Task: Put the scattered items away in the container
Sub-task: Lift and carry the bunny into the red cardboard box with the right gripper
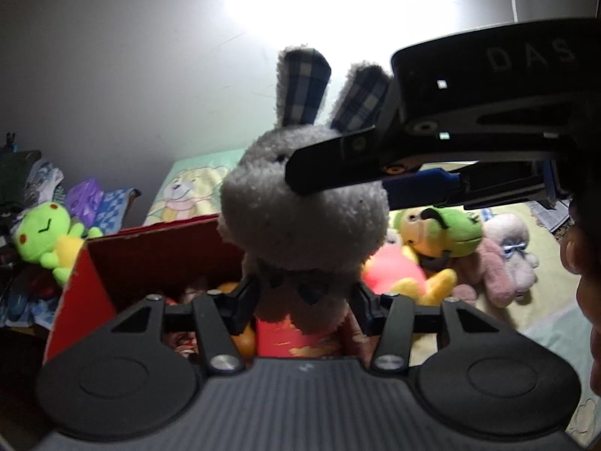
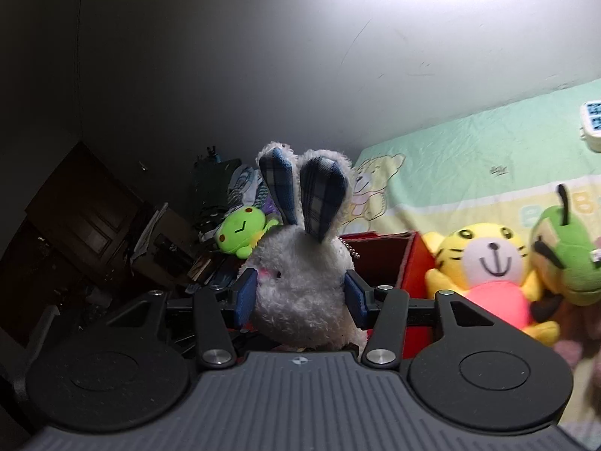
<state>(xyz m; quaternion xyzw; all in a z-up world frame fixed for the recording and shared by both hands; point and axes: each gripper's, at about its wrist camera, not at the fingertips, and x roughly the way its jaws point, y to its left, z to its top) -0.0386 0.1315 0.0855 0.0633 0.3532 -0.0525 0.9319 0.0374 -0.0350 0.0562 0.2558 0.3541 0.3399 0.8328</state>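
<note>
Both grippers are clamped on one plush rabbit [image 1: 304, 206]: the left gripper [image 1: 304, 300] is closed on its body just under the bow, and the right gripper [image 2: 300, 300] is closed on the sides of its head, blue pads pressed into the fur. In the left wrist view the right gripper [image 1: 338, 173] is seen reaching in from the right across the rabbit's face. The rabbit is held upright, ears up, above the near edge of the red box [image 1: 124, 263], where an orange shape can be made out inside.

For a clean drop, the rabbit is best carried fully over the box opening and lowered past the rim before either grip is loosened; both grips would best be released together, so that the toy is not left dangling from one side.

Both grippers are pitched downward. On the bed [image 2: 469, 150], to the right of the box, a yellow tiger toy [image 2: 488, 259] and a green-hooded toy [image 2: 567, 259] lie uncollected; a green frog toy [image 1: 49, 233] sits far left.
</note>
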